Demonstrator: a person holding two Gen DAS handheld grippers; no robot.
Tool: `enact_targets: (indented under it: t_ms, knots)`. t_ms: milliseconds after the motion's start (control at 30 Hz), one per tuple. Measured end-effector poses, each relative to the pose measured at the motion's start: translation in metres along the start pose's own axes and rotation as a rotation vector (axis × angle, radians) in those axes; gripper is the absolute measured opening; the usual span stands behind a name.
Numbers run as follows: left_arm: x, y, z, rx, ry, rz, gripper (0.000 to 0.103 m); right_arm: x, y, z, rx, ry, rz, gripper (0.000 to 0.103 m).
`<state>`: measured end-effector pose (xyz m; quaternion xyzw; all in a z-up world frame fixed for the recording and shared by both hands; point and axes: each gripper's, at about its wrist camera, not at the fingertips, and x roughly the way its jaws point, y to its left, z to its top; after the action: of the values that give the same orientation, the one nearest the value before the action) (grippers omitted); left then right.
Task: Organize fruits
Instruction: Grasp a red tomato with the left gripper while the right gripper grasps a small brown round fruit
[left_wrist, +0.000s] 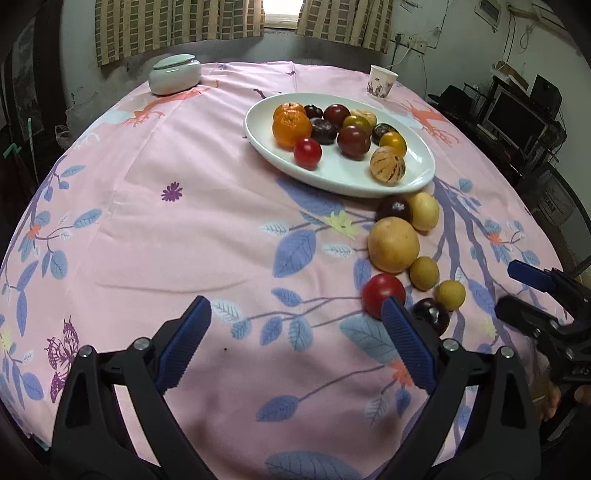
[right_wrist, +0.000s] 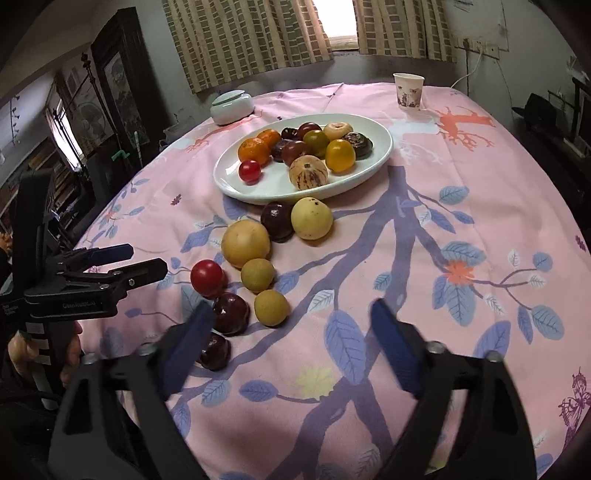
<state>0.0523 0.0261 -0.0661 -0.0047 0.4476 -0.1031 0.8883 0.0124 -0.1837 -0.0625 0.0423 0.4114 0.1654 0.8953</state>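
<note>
We hold the left gripper (left_wrist: 295, 332) and right gripper (right_wrist: 291, 343) with jaws apart, both empty. Loose fruits (right_wrist: 245, 243) lie on the tablecloth (left_wrist: 166, 240) at six o'clock from the plate (right_wrist: 380, 147); one dark fruit (right_wrist: 216, 352), perhaps a plum, sits nearest.

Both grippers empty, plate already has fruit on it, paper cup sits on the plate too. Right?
Not quite. The paper cup stands on the tablecloth behind the plate, apart from it; the right wrist view shows the gap. The rest holds: left gripper and right gripper are empty, and the plate holds fruit.
</note>
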Motion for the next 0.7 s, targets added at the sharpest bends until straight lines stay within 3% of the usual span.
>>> enact_targets:
  t_ms: [133,333,400,700]
  knots:
    - [0.0,-0.004,-0.008,0.021,0.011,0.005,0.095,0.019,-0.001,-0.003,0.006,0.066,0.038,0.051]
    - [0.004,-0.009,-0.011,0.038,0.024,-0.009,0.095,0.044,0.006,-0.002,-0.028,0.098,0.033,0.038]
    - [0.006,-0.012,-0.01,0.049,0.03,-0.002,0.095,0.046,0.011,0.0,-0.043,0.097,0.04,0.025]
    - [0.021,-0.032,-0.007,0.093,0.045,0.004,0.095,0.01,-0.006,-0.001,0.009,0.024,0.018,0.025]
